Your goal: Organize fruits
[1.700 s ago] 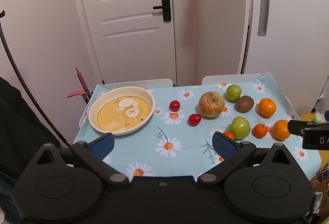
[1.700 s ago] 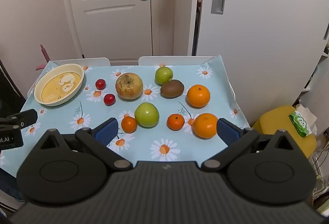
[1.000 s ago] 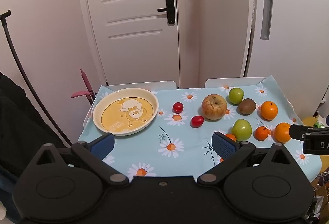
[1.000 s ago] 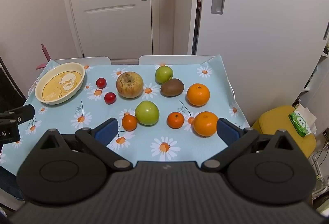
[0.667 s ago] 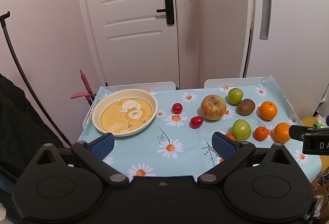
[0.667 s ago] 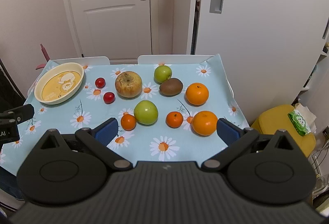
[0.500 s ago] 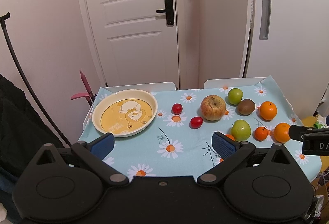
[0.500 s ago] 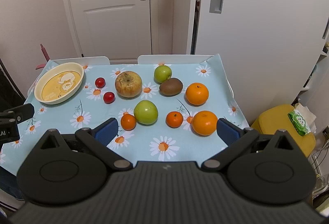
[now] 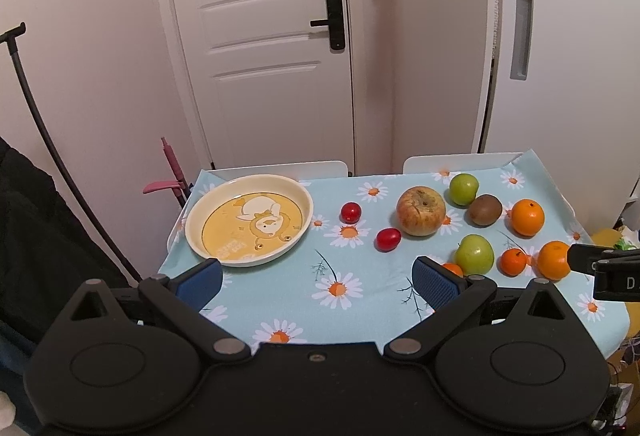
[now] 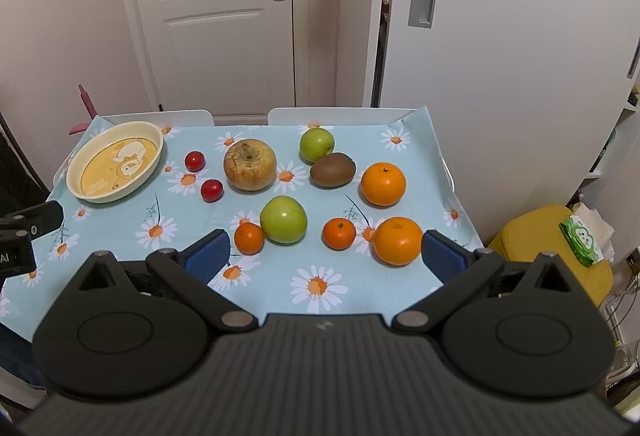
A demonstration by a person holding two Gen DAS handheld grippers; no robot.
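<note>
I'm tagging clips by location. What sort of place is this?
Probably a home, a small dining corner: a table with a daisy tablecloth, a white interior door, and a cartoon plate beside loose fruit.

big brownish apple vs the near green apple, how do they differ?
The brownish apple is larger, with blotchy yellow-red skin; the green apple is smaller, smooth and evenly green. The brownish apple sits farther back beside the two red cherry tomatoes; the green apple sits nearer, beside a small orange. Both rest loose on the tablecloth, outside the plate.
</note>
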